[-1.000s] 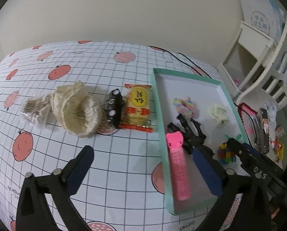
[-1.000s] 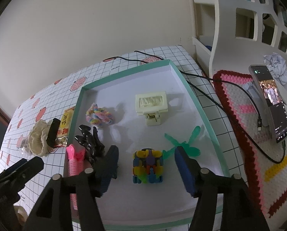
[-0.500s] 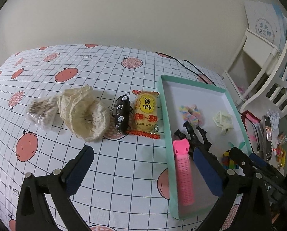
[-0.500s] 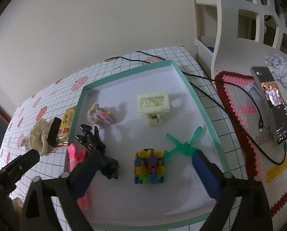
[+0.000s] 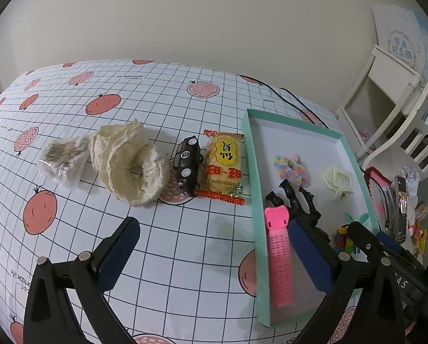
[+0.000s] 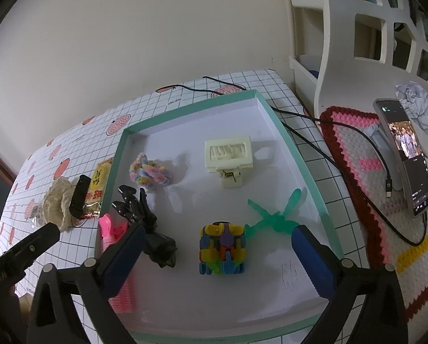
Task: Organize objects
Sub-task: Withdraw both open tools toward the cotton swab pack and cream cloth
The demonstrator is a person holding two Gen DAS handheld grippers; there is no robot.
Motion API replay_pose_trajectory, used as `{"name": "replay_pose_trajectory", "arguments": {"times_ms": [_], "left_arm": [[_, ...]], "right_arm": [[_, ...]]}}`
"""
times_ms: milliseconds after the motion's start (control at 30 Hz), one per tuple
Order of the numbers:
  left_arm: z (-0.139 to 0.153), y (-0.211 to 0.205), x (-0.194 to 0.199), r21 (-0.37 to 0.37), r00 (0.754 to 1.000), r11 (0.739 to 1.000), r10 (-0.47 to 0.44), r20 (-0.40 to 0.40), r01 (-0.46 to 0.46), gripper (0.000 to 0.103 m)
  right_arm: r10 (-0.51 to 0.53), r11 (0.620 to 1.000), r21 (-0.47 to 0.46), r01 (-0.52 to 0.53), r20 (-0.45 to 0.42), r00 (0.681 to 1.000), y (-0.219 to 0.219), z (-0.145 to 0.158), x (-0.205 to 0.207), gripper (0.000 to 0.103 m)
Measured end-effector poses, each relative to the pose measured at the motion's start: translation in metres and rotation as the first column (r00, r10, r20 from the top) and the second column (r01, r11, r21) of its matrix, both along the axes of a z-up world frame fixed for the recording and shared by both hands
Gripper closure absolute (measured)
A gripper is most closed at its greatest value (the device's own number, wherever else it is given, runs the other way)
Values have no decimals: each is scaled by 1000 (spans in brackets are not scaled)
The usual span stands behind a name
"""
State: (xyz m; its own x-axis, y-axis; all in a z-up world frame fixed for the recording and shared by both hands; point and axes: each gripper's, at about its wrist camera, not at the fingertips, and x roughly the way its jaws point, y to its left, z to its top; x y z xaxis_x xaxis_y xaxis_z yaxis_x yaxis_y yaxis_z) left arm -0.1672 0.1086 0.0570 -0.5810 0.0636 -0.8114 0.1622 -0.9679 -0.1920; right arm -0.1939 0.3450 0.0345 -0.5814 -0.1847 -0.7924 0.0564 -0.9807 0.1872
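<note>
The right gripper hangs low over the near half of the shallow teal-rimmed cardboard tray, its blue-padded jaws now spread wide and holding nothing. A second ago they stood narrower around the multicoloured block-built toy; since then they have opened and drawn back, and the toy sits free on the white tray floor. I judge that this placement is finished.

The left gripper is also wide and empty. It has lifted and pulled back over the tablecloth, straddling the tray's left wall, which suggests it is free to go for the next item.

Inside the tray, from near to far, lie a pink ribbed hair roller, a black claw hair clip, a translucent green plastic propeller piece, a pastel twisted hair tie and a cream square hair clip.

The left wrist view shows best what is left outside, in a row on the pomegranate-print grid tablecloth: a yellow snack packet with red ends just left of the tray, a small black toy car touching it, a cream lace scrunchie, and a clear bag of cotton swabs farthest left.

Only the right wrist view shows the tray floor clearly, with pen scribbles near its right corner, and a phone on a stand on a crocheted mat to the right.
</note>
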Motion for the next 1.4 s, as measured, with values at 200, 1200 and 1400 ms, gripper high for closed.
{"name": "replay_pose_trajectory", "arguments": {"times_ms": [200,1200,1400], "left_arm": [[0,0,0,9,1000,1000,-6,4,6,0],[60,-81,7,67,988,993,102,-119,-94,0],[59,-122,7,94,981,982,172,-90,-163,0]], "right_arm": [[1,1000,2,-1,3,1000,0,-1,0,0],[94,995,-19,-99,-181,979,-59,66,12,0],[148,988,-17,-154,-194,970,-98,84,14,0]]}}
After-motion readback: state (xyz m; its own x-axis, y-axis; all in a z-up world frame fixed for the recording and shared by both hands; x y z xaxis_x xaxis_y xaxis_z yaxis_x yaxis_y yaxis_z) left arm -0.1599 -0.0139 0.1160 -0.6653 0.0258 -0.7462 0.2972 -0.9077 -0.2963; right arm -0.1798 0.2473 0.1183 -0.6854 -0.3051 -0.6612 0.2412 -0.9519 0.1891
